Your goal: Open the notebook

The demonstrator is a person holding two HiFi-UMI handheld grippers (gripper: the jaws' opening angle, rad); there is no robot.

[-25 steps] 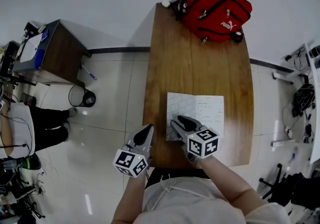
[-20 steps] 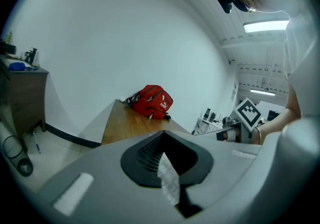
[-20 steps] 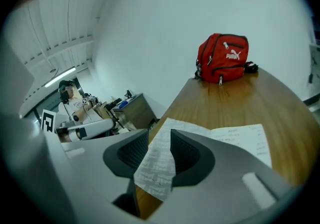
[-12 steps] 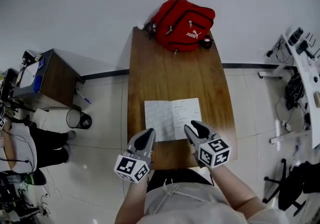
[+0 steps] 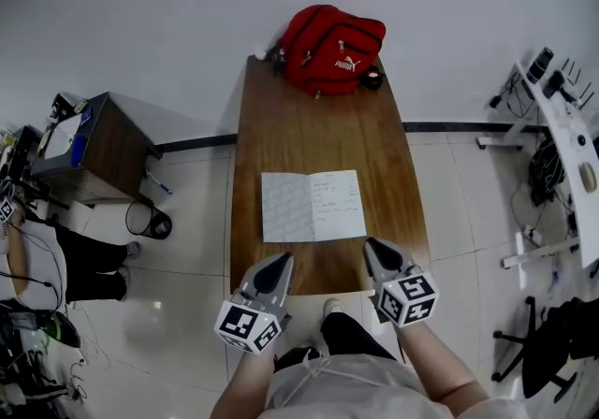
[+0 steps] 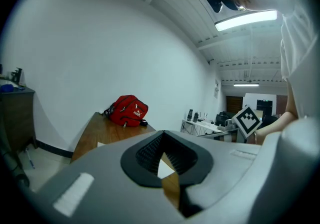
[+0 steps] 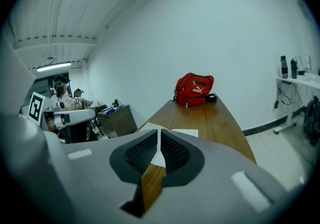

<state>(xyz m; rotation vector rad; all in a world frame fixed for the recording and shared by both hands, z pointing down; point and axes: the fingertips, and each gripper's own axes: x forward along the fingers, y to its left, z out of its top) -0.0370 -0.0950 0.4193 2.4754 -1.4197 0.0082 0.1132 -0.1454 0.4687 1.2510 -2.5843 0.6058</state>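
The notebook [image 5: 313, 206] lies open and flat on the wooden table [image 5: 318, 132], two white pages up, with writing on the right page. Both grippers hang just off the table's near edge, apart from the notebook. My left gripper [image 5: 280, 260] is shut and holds nothing; in its own view its jaws [image 6: 162, 134] meet in front of the table. My right gripper [image 5: 373, 245] has its jaws closing to a thin slit [image 7: 159, 132] with nothing between them. The notebook's page [image 7: 184, 132] shows just beyond the right gripper's jaws.
A red backpack [image 5: 332, 48] sits at the table's far end against the wall. Left of the table stand a wooden cabinet [image 5: 89, 132] and a small bin [image 5: 152, 219], with a seated person [image 5: 56, 249] beyond. A white desk [image 5: 562, 127] and an office chair [image 5: 538, 352] stand at the right.
Both grippers have drawn back toward me, off the notebook and past the table's near edge. The right gripper, open over the left page before, now has its jaws nearly together.
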